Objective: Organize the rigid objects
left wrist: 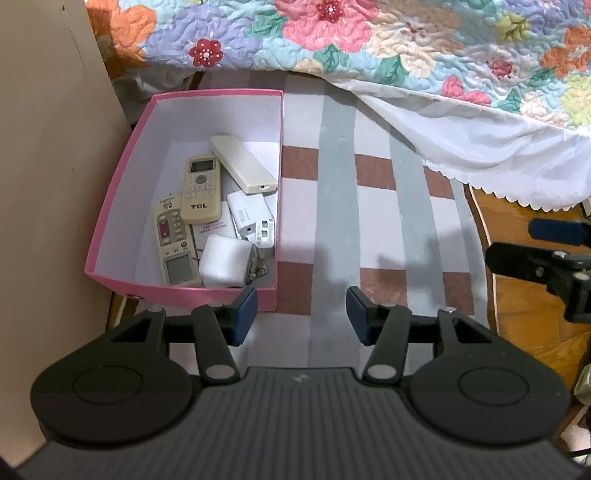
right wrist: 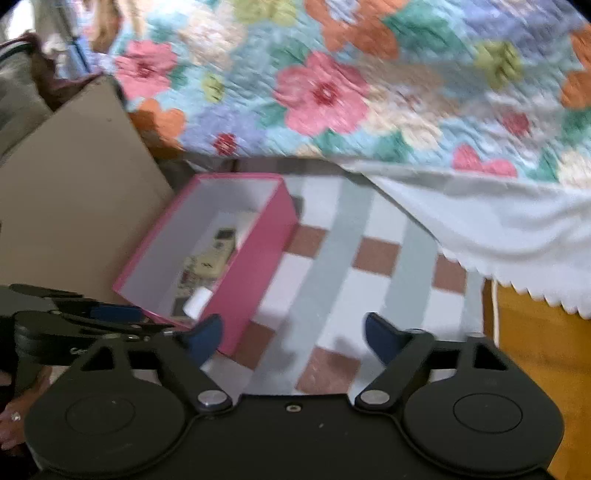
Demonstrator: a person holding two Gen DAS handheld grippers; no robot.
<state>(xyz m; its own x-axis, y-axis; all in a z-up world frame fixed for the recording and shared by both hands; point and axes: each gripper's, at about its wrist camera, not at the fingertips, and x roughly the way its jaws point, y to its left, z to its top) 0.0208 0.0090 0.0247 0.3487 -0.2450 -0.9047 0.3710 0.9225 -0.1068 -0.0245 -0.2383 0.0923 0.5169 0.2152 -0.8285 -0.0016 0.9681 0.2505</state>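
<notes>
Left gripper (left wrist: 301, 314): jaws partly apart, nothing btwn the blue pads, nothing touched; its left pad sits just in front of the near-right corner of the pink box (left wrist: 181, 295), seen from the left wrist cam. Below the gap is only checked cloth (left wrist: 332, 229), w/ grey stripes and brown squares.

Right gripper (right wrist: 291, 338): jaws spread wide, empty, pads touching nothing; it hangs over the same cloth, right of the pink box (right wrist: 258, 251). That view is motion-blurred.

Pink box: 1, open top, white inside, standing on the cloth w/ its left side close to a beige panel (left wrist: 48, 184). Inside it:
- 3 remotes: a TCL remote (left wrist: 201, 190) w/ screen, mid-box; a plain cream remote (left wrist: 243, 164) lying diagonally at the box's right-back, no buttons showing; a beige remote (left wrist: 173, 240) w/ red panel at the box's left-front, partly under the TCL one.
- 1 white adapter-like block (left wrist: 253, 218) against the box's right wall.
- 1 white rounded cube (left wrist: 224, 262) at the box's front.
- Paper slips underneath; count can't be told.

Beyond the box: floral quilt (left wrist: 332, 33) w/ white scalloped trim hanging over the cloth. Right of the cloth, wood surface (left wrist: 517, 295).
</notes>
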